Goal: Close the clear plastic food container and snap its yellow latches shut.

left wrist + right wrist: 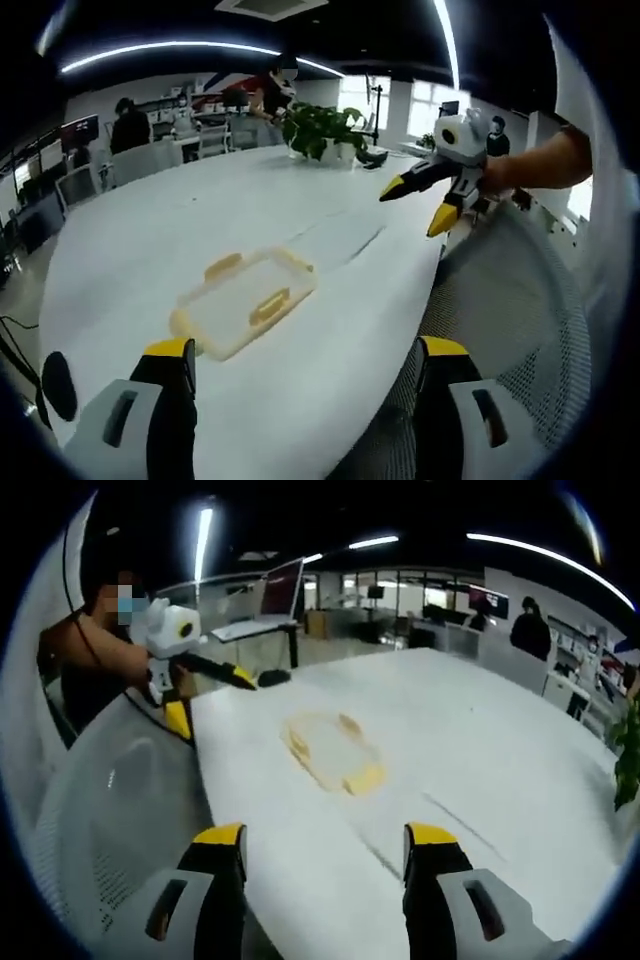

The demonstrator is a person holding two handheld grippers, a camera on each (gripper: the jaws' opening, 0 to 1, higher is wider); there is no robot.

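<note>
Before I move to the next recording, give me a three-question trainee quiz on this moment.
1. True or false: the left gripper is shut on the container.
2. What does the container rest on? A) a chair B) the white table C) the floor
3. Fill in: the right gripper, seen in the left gripper view, hangs by the table's ____ with its fingers apart.

Key: 1 false: it is open and short of the container. 2 B. 3 edge.

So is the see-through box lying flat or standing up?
Flat. The clear box lies low on the white table, wide side up, yellow latches along its edges. Both tongs are open, away from it.
</note>
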